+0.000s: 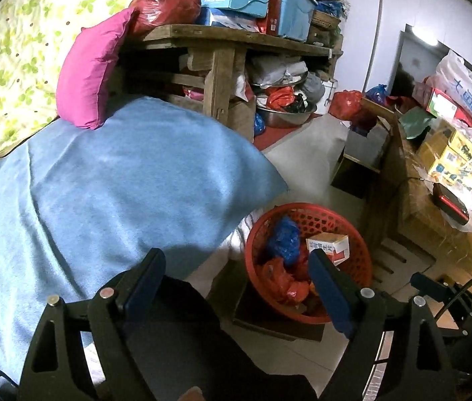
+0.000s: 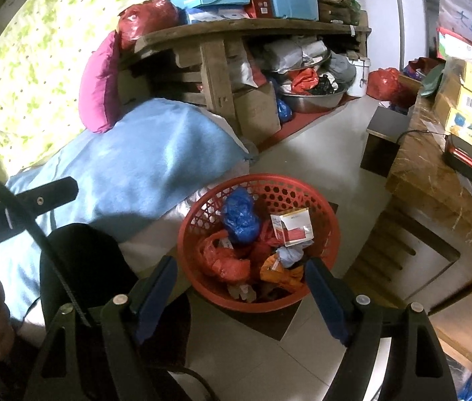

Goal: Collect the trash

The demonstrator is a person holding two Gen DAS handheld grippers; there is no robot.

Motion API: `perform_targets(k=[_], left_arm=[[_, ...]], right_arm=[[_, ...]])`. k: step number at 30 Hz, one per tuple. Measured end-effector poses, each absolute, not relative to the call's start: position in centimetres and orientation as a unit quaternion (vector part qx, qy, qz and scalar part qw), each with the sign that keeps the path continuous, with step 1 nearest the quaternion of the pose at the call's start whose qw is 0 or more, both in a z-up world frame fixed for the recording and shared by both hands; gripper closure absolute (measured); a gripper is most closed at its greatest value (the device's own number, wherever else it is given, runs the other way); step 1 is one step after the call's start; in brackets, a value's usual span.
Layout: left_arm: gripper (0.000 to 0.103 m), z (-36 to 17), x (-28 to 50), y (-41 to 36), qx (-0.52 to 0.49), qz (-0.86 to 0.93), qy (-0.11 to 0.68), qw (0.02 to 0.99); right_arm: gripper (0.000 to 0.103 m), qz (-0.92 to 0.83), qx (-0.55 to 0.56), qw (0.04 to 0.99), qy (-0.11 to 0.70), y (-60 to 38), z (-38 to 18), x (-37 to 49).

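Left gripper [image 1: 236, 280]: jaws are seen held well apart, nothing between the pads; a dark trouser leg lies beneath them, and the red basket [image 1: 366, 260] is seen just past the right-hand finger.
Right gripper [image 2: 241, 287]: jaws are likewise held wide and empty, and are aimed down at the near rim of the red basket [image 2: 189, 234].
Trash location: all the trash that can be made out is already inside the basket, which stands on the pale floor tiles beside the blue blanket [image 2: 142, 163]; no loose trash is seen on the floor nearby.
Basket contents: a crumpled blue plastic bag [image 2: 241, 215], a small red-and-white carton [image 2: 292, 225], a red plastic bag [image 2: 225, 260], an orange wrapper [image 2: 282, 275] and a pale twisted scrap are seen heaped together.
Handling, bags and wrappers: judged light, soft and slippery; a pinch on a bunched fold is likely to hold best.
Handling, carton: judged light and easily crushed; its two flat faces are best taken gently.
Handling, basket: judged light, stiff, perforated plastic; the rim is the likely place for a hold.
Other containers: blue boxes are stacked on the wooden bench [image 2: 236, 28], and a steel basin beneath holds bags.
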State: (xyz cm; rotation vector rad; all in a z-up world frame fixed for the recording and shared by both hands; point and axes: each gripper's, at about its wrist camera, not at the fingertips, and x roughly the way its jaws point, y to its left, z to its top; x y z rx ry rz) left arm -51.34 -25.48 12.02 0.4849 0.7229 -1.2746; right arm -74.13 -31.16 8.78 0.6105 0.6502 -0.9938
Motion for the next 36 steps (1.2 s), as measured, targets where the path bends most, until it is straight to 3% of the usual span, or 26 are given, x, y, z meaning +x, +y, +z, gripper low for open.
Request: perform_targets(k=[36], left_arm=[[0.016,11.8,-51.9,-25.5,0.222,-0.581,0.318,0.716]], right_arm=[[0.021,-0.477,0.258,0.793,0.279,-31.0,10.7,-74.2]])
